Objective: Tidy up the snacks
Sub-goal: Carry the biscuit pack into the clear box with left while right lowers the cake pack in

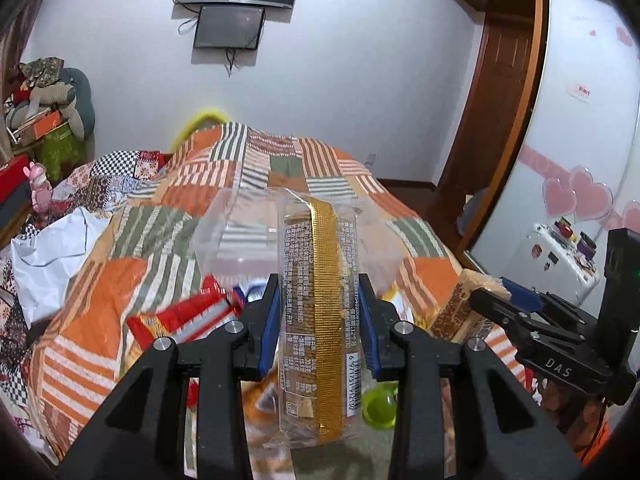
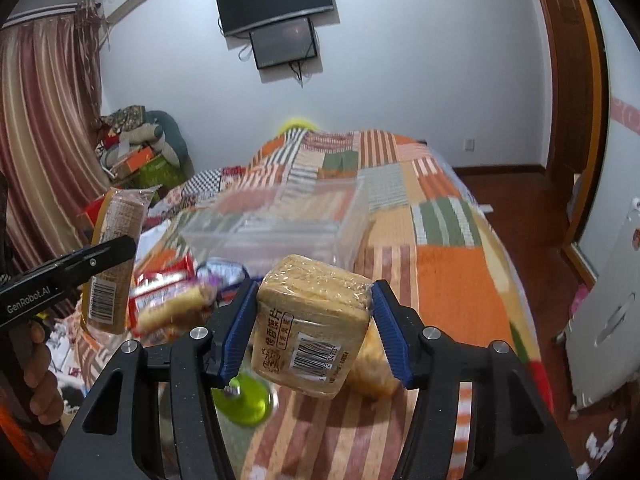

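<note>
Clear plastic, that's the bin [image 2: 276,220] sitting on the patchwork quilt [image 2: 452,276], and as far as I can see through its walls there's nothing inside, though the glare makes it hard to be sure.

Going left to right: the left gripper [image 1: 319,320] is clamped on a long biscuit pack [image 1: 316,320] with a gold strip running down its length. In its own camera the pack stands on end between the blue pads [image 1: 270,320], long axis pointing away from the gripper toward the bin, which sits right behind the pack's far end. In the right camera the same pack [image 2: 114,260] hangs over at the left, upright and a bit tilted, barcode near the bottom, with the black finger [image 2: 80,268] across its middle.

Under and between the two grippers the quilt is littered with loose snacks: red wrappers [image 2: 160,284], a purple one [image 2: 224,272], a green cup [image 2: 244,400], all pretty blurred.

The right gripper [image 2: 316,324] has its pads squeezed on a square cracker block [image 2: 316,320] in clear wrap. It's held off the quilt, tilted, barcode face toward the camera and one flat end pointing up toward the bin. The bin is just beyond it, not touching.

Far right there's a white wardrobe door [image 1: 580,120] with pink hearts. A TV [image 2: 276,0] hangs on the back wall.
</note>
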Demonstrator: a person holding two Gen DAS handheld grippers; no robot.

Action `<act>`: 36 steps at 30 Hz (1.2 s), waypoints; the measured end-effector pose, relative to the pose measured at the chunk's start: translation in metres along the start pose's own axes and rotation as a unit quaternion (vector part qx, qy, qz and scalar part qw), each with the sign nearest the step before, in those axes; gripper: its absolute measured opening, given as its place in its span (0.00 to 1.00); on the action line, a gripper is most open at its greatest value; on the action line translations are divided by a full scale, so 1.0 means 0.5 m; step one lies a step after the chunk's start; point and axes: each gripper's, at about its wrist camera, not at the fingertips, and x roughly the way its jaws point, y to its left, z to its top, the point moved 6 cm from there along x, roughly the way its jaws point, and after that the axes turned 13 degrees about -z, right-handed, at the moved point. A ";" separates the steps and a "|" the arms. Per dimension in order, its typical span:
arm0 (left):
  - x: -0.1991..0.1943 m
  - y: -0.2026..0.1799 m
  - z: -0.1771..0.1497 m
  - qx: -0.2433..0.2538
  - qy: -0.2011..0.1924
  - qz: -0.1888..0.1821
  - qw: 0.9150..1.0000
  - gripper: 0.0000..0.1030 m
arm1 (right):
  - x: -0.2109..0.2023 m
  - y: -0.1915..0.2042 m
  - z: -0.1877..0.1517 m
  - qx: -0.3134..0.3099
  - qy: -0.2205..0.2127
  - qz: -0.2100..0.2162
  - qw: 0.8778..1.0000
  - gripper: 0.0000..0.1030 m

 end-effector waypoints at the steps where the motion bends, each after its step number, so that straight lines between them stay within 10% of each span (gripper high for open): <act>1: 0.003 0.004 0.011 0.001 -0.004 0.001 1.000 0.34 | 0.001 0.002 0.011 -0.002 -0.006 0.000 1.000 0.53; 23: 0.098 0.095 0.160 0.022 -0.024 0.038 0.999 0.34 | 0.080 0.051 0.144 -0.029 -0.062 0.002 0.998 0.53; 36: 0.212 0.160 0.187 0.014 0.019 0.057 0.998 0.34 | 0.164 0.065 0.148 -0.055 -0.024 0.015 0.998 0.53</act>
